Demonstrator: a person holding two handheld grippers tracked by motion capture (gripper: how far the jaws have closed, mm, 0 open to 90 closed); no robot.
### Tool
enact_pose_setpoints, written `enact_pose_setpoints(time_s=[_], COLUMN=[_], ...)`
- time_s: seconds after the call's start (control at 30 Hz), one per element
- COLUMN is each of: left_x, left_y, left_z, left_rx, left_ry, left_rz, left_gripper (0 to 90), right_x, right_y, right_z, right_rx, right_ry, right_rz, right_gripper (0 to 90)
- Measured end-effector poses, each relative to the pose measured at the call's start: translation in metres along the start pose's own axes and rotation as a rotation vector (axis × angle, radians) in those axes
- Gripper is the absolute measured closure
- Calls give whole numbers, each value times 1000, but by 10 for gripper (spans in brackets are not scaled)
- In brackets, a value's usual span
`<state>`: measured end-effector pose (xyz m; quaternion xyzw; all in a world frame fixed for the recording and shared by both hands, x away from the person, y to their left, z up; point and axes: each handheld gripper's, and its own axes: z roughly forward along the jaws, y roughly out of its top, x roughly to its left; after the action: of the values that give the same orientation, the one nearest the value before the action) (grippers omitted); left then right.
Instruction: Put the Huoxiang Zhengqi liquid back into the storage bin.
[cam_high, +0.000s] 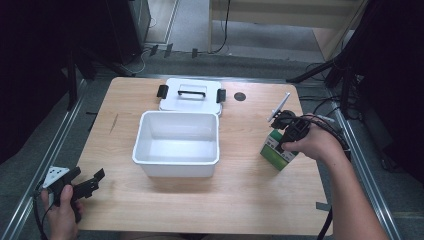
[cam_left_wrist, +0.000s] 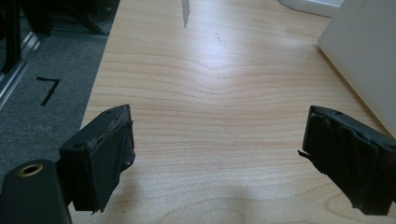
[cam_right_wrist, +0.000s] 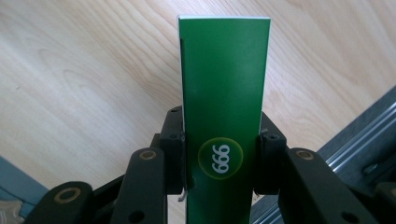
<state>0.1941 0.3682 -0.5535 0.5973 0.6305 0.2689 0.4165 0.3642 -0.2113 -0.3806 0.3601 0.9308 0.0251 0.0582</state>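
Note:
A green box (cam_right_wrist: 223, 93) with a "999" mark stands on the wooden table (cam_high: 240, 200) at the right (cam_high: 275, 150). My right gripper (cam_high: 284, 145) is shut on it, its two black jaws pressing the box's sides (cam_right_wrist: 220, 161). An open white bin (cam_high: 176, 143) sits mid-table, with its white lid (cam_high: 190, 95) lying flat just behind it. My left gripper (cam_high: 90, 182) hovers at the table's front left corner, open, with nothing between its jaws (cam_left_wrist: 215, 158); the bin's wall (cam_left_wrist: 369, 51) shows at its right.
A small dark round hole (cam_high: 240, 96) lies right of the lid. Metal rails (cam_high: 55, 135) run along both table sides. Black stand legs (cam_high: 325, 67) and cables crowd the floor at the back right. Grey carpet surrounds the table.

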Motion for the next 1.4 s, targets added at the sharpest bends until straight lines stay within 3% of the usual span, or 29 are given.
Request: enact_pose_setpoints(time_s=[0.1, 0.13, 0.17, 0.33, 0.37, 0.47, 0.57, 0.6, 0.73, 1.03, 1.4], left_x=[0, 0, 0, 0, 0, 0, 0, 0, 0, 0, 0], left_y=[0, 0, 0, 0, 0, 0, 0, 0, 0, 0, 0], left_z=[0, 0, 0, 0, 0, 0, 0, 0, 0, 0, 0], left_rx=[0, 2, 2, 1, 1, 0, 1, 2, 2, 1, 6], left_ry=[0, -1, -1, -2, -2, -2, -2, -2, -2, -3, -4], left_rz=[0, 1, 2, 2, 2, 1, 0, 0, 0, -1, 3], left_gripper=[99, 99, 99, 98, 99, 99, 99, 98, 99, 99, 99], right_x=[5, 5, 9, 18, 18, 24, 26, 28, 32, 44, 54], right_y=[3, 3, 5, 11, 11, 15, 17, 19, 24, 40, 59], right_z=[-8, -8, -14, -24, -24, -31, -36, -41, -51, -69, -92], right_rx=[-20, -20, -35, -69, -69, -100, -113, -129, -137, -148, -151], right_ry=[-7, -7, -11, -15, -15, -14, -13, -18, -21, -21, -22], right_rz=[-60, -60, -103, -222, -222, -314, -339, -372, -429, -498, -525], right_gripper=[645, 645, 645, 644, 644, 644, 644, 644, 645, 645, 645])
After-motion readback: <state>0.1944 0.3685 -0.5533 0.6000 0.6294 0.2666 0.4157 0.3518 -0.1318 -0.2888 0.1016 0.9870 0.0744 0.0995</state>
